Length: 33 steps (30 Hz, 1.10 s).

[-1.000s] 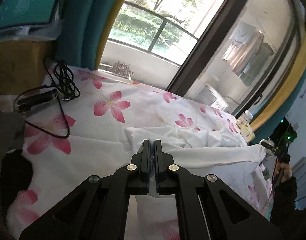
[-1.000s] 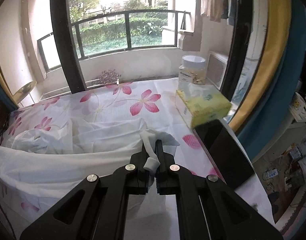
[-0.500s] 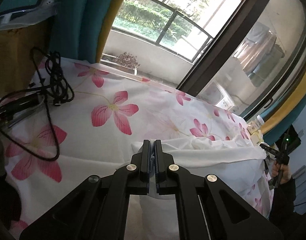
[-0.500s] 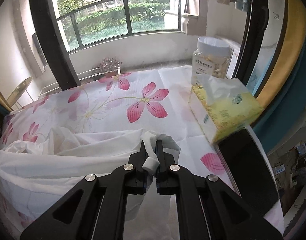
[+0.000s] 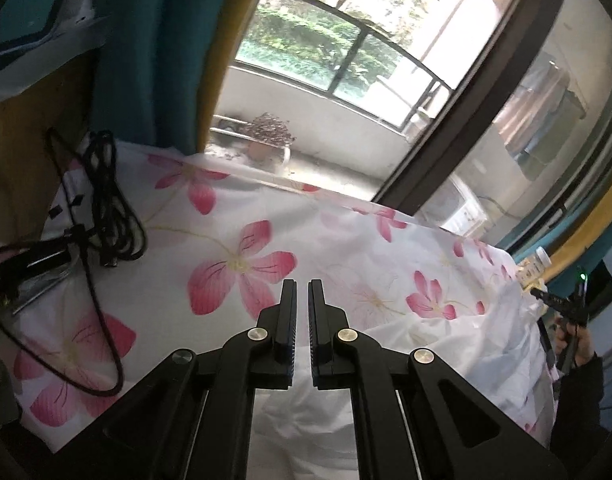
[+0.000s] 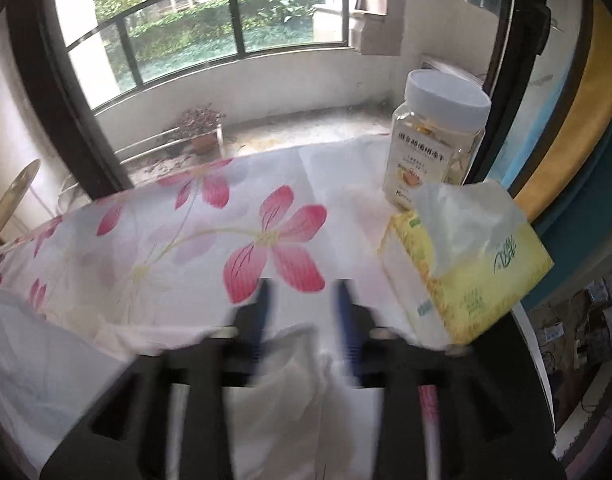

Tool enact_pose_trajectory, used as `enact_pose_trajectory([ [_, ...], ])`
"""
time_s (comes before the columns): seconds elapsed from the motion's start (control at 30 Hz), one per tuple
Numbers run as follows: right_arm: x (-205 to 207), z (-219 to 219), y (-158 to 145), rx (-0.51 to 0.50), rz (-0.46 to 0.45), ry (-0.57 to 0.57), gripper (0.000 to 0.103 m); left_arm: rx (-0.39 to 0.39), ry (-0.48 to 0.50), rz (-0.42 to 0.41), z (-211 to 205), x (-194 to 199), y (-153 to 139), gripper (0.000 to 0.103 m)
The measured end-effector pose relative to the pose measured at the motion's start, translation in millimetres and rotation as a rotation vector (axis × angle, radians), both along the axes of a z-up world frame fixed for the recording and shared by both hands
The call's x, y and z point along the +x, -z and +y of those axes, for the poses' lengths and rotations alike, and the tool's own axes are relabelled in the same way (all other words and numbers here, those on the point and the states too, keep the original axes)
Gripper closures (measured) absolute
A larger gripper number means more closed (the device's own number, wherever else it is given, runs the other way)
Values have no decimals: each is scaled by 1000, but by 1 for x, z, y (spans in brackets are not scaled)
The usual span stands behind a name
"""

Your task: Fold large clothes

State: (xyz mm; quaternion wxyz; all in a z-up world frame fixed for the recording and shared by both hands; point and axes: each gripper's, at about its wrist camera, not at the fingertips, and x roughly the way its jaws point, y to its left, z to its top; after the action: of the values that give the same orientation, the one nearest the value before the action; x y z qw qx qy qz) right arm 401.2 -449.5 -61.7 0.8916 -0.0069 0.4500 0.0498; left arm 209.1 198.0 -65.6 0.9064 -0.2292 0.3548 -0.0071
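A large white garment (image 5: 445,360) lies across the flowered sheet (image 5: 210,240) on the table, stretched from my left gripper toward the right. My left gripper (image 5: 302,292) is shut, and a thin edge of the garment is caught low between its pads. At the far right edge of the left wrist view a person's hand (image 5: 575,340) holds the right gripper (image 5: 545,298). In the right wrist view my right gripper (image 6: 302,292) is blurred and its jaws are opening. The white garment (image 6: 290,364) lies loose between and under them, touched by neither pad.
A yellow tissue pack (image 6: 465,272) and a clear jar with a white lid (image 6: 437,140) stand just right of the right gripper. A coiled black cable (image 5: 110,216) and a black device (image 5: 30,264) lie at the left. Beyond the table's far edge is a window.
Both grippers carried the garment's edge forward toward the window side. The right gripper's jaws have parted and let go of the bunched white cloth. The left gripper stays shut.
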Motion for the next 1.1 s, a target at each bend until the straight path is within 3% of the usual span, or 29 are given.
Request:
enact_pose_trajectory([
  [0.03, 1, 0, -1, 9, -8, 3, 38, 7, 14, -6, -2, 0, -1, 98],
  [0.07, 1, -1, -2, 17, -14, 4, 38, 21, 31, -9, -5, -1, -2, 94],
  [0.1, 1, 0, -4, 17, -19, 5, 38, 45, 54, -7, -11, -2, -3, 80],
  [0.13, 0, -1, -5, 12, -26, 9, 38, 62, 71, -5, -15, -3, -4, 59],
  [0.17, 0, -1, -5, 8, -30, 13, 38, 81, 94, -1, -21, -5, -3, 53],
  [0.33, -20, -2, -12, -17, -56, 1, 38, 194, 249, 36, -55, -20, 6, 51],
  [0.5, -39, 0, -11, -9, -60, -26, 38, 256, 372, 61, -76, -35, 23, 51],
  [0.67, -48, 7, -4, -10, -45, -47, 38, 321, 428, 66, -87, -41, 27, 49],
  [0.8, -50, 11, 5, 3, -27, -49, 38, 442, 448, 74, -98, -32, 31, 49],
  [0.87, -51, 13, 8, 7, -22, -49, 38, 467, 450, 101, -99, -25, 35, 49],
  [0.93, -53, 16, 9, 8, -20, -51, 38, 449, 464, 130, -98, -17, 41, 52],
  [0.97, -53, 17, 9, 9, -20, -52, 38, 434, 467, 132, -97, -14, 42, 59],
  [1.0, -52, 19, 10, 9, -22, -54, 38, 415, 468, 134, -95, -11, 43, 88],
  [1.03, -53, 19, 9, 9, -24, -56, 38, 407, 462, 138, -94, -8, 43, 100],
  [1.1, -53, 21, 7, 3, -33, -64, 38, 399, 438, 109, -89, -7, 37, 100],
])
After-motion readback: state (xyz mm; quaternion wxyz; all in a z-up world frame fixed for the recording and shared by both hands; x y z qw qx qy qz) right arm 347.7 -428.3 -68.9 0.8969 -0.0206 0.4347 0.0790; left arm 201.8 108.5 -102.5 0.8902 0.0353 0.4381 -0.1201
